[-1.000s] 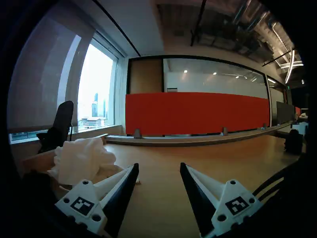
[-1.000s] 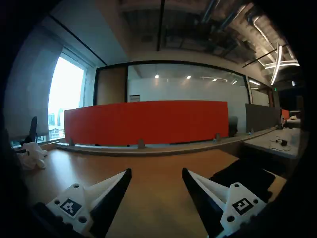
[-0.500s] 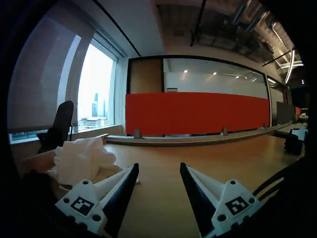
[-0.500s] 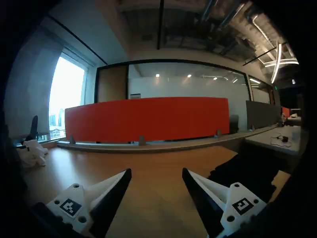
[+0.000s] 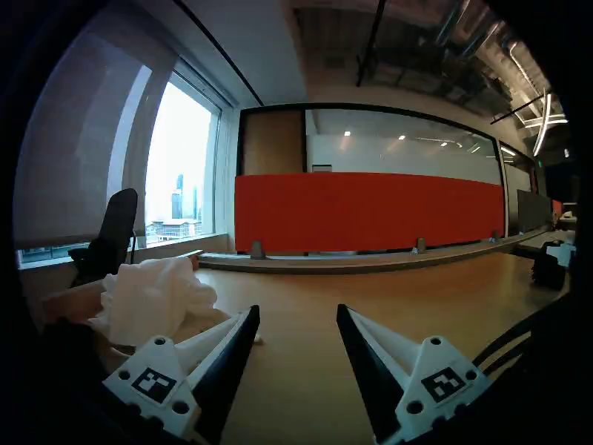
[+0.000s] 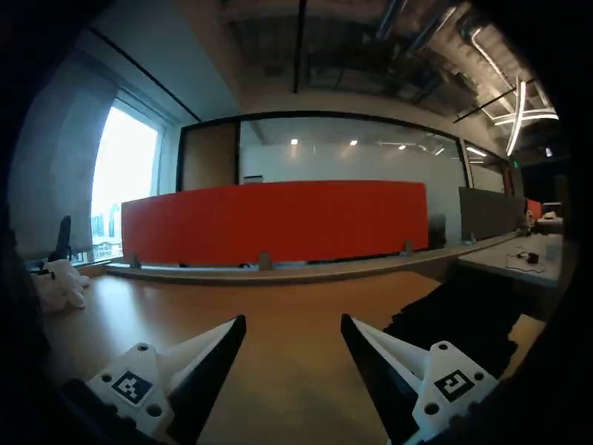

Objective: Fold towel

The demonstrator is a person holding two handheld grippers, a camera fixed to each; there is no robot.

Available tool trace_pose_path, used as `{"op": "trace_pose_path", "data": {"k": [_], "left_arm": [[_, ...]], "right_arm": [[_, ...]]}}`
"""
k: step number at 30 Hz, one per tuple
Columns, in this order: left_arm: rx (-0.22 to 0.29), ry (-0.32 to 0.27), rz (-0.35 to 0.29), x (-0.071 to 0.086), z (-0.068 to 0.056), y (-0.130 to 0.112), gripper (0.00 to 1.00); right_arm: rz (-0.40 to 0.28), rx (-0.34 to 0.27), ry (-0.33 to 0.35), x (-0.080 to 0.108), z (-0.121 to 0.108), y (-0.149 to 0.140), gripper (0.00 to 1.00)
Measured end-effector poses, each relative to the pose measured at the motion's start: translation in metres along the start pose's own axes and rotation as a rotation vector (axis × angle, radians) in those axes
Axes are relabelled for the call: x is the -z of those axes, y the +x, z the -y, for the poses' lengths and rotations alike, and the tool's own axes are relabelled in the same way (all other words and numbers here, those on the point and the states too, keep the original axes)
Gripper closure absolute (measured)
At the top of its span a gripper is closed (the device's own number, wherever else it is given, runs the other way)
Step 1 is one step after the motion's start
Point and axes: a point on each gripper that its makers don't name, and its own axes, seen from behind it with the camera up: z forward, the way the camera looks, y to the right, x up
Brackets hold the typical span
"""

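Note:
A crumpled white towel (image 5: 152,297) lies in a heap on the wooden table (image 5: 415,297), just left of and beyond my left gripper (image 5: 295,310), whose fingers stand open and hold nothing. In the right gripper view the same white towel (image 6: 61,285) shows small at the far left edge of the table (image 6: 289,297). My right gripper (image 6: 293,320) is open over bare wood, well apart from the towel.
A red divider panel (image 5: 370,211) runs along the table's far edge. A black chair (image 5: 111,241) stands by the window at left. A dark cloth (image 6: 459,315) lies on the table to the right of my right gripper. A dark object (image 5: 550,268) sits at the far right.
The right gripper's view has tilted down slightly, so the red panel sits a little higher than a second ago. The left gripper and the towel have not moved.

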Motion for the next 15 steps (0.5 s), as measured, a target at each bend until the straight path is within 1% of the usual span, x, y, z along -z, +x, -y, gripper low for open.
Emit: {"op": "trace_pose_path", "data": {"k": [9,15], "left_arm": [[0.0,0.0,0.0,0.0001,0.0005,-0.0003,0.24],[0.0,0.0,0.0,0.0001,0.0002,-0.0003,0.24]], "right_arm": [[-0.008,0.046,0.017,0.0032,0.0084,-0.0026,0.01],[-0.006,0.049,0.011,0.0024,0.0084,-0.0028,0.01]]}}
